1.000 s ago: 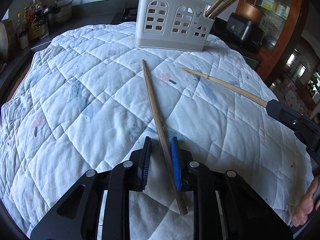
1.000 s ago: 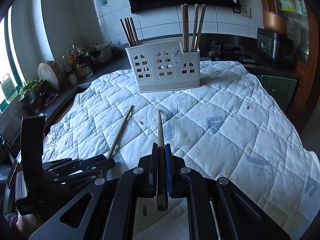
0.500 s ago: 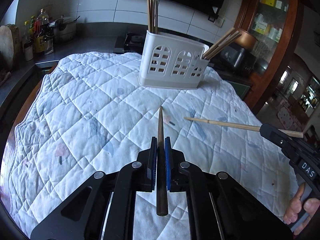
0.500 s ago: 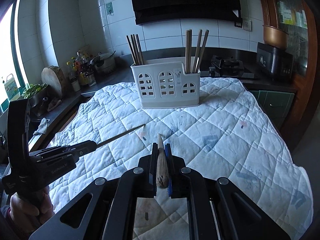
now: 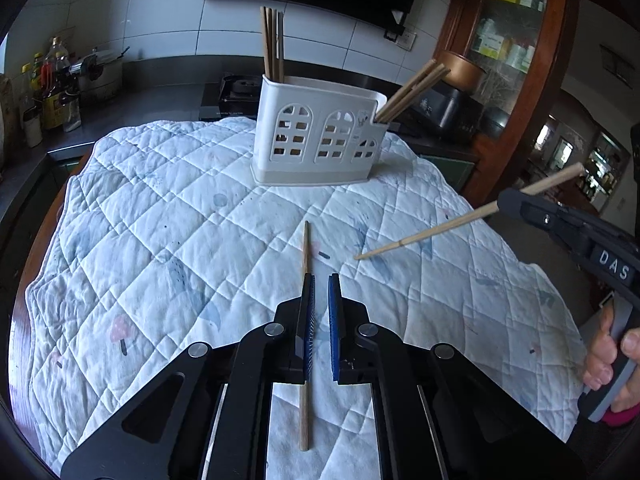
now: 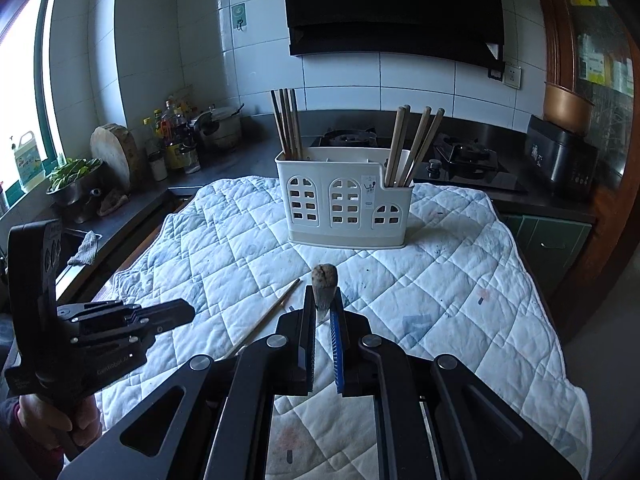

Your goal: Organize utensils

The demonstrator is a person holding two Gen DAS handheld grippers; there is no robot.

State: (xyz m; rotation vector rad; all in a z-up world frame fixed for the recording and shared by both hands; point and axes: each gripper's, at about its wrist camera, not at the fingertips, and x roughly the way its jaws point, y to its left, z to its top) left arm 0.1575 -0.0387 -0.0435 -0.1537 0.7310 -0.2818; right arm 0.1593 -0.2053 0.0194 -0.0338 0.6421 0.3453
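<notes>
Because each chopstick must enter the white caddy (image 6: 346, 204) endwise, both are clamped along the finger line. The left gripper (image 5: 320, 316) is closed on one chopstick (image 5: 306, 248), its tip forward above the quilted cloth (image 5: 160, 240). The right gripper (image 6: 323, 320) is closed on the other chopstick (image 6: 324, 280), blunt end foremost. The caddy stands ahead at the far edge, its outer compartments already holding chopsticks.

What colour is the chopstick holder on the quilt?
The holder is white with arched cut-out windows, clearest in the right wrist view.
</notes>
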